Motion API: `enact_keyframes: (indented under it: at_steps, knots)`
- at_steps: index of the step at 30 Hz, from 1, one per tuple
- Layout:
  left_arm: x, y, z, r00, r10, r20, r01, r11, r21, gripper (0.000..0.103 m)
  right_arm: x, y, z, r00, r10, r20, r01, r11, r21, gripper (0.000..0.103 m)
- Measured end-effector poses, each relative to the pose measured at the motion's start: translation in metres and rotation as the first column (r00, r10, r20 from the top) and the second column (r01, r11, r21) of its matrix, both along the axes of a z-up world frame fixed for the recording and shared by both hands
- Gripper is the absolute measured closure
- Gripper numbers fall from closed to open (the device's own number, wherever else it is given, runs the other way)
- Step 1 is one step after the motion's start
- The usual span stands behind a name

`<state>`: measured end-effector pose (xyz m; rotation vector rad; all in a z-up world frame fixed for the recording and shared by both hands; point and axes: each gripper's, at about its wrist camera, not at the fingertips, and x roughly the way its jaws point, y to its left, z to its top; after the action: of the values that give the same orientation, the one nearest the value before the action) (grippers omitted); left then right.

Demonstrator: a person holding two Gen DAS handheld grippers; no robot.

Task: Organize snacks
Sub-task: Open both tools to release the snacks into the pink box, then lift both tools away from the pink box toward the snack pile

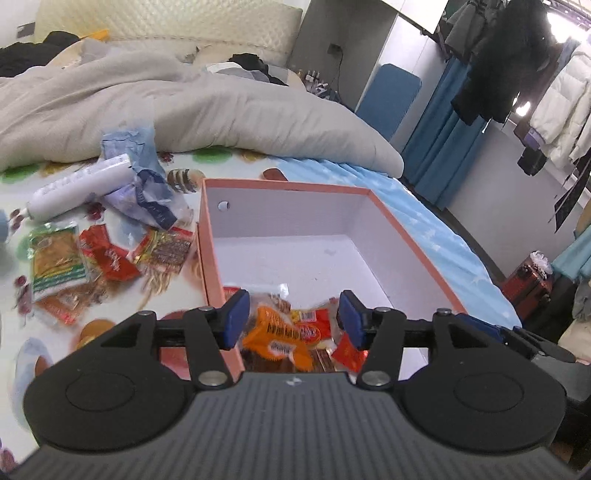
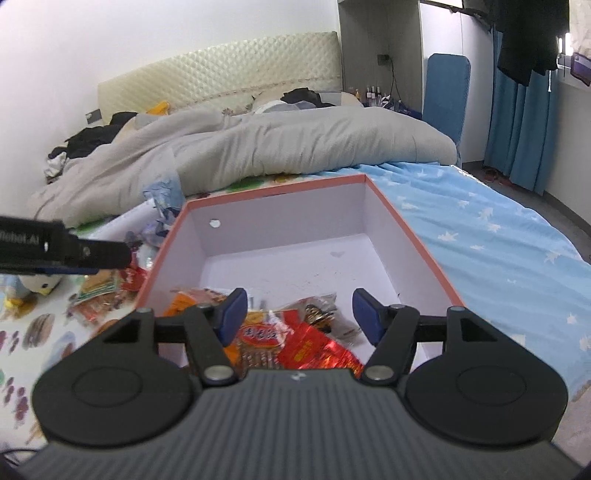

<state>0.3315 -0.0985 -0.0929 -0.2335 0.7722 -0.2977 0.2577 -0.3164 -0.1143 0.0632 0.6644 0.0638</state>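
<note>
Both grippers, left gripper [image 1: 291,319] and right gripper [image 2: 299,315], are hovering spread and empty over the pink box [image 1: 284,186]; loose snack packets [image 1: 59,266] are lying left of the box, nearer the left.

This is a home bedroom. A bed [image 2: 480,236] with a quilted headboard [image 2: 221,74] and a rumpled grey duvet [image 2: 295,144] fills it. Coats [image 1: 554,92] hang beside blue curtains [image 2: 524,122].

light: soft, even | glare: window [image 1: 569,22] blown out | blur: near snacks | edges: fisheye-bent
</note>
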Motion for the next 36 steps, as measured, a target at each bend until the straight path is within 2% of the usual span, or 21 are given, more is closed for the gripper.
enact_keyframes:
  at_steps: [10, 14, 27, 36]
  knots:
    - [-0.077, 0.032, 0.038, 0.997, 0.038, 0.068, -0.040, 0.999, 0.031, 0.043, -0.051, 0.022, 0.030, 0.998, 0.040, 0.039, -0.041, 0.999, 0.033, 0.038]
    - [-0.106, 0.048, 0.050, 0.995, 0.061, 0.083, -0.063, 0.998, 0.019, 0.043, -0.067, 0.031, 0.042, 0.996, 0.061, 0.061, -0.063, 0.998, 0.022, 0.038]
    - [-0.194, 0.090, 0.074, 0.981, 0.150, 0.121, -0.154, 0.988, 0.024, 0.043, -0.117, 0.062, 0.057, 0.984, 0.144, 0.105, -0.149, 0.988, 0.048, 0.038]
    - [-0.253, 0.114, 0.076, 0.967, 0.230, 0.112, -0.235, 0.971, 0.033, 0.042, -0.150, 0.084, 0.062, 0.968, 0.221, 0.121, -0.229, 0.972, 0.059, 0.038]
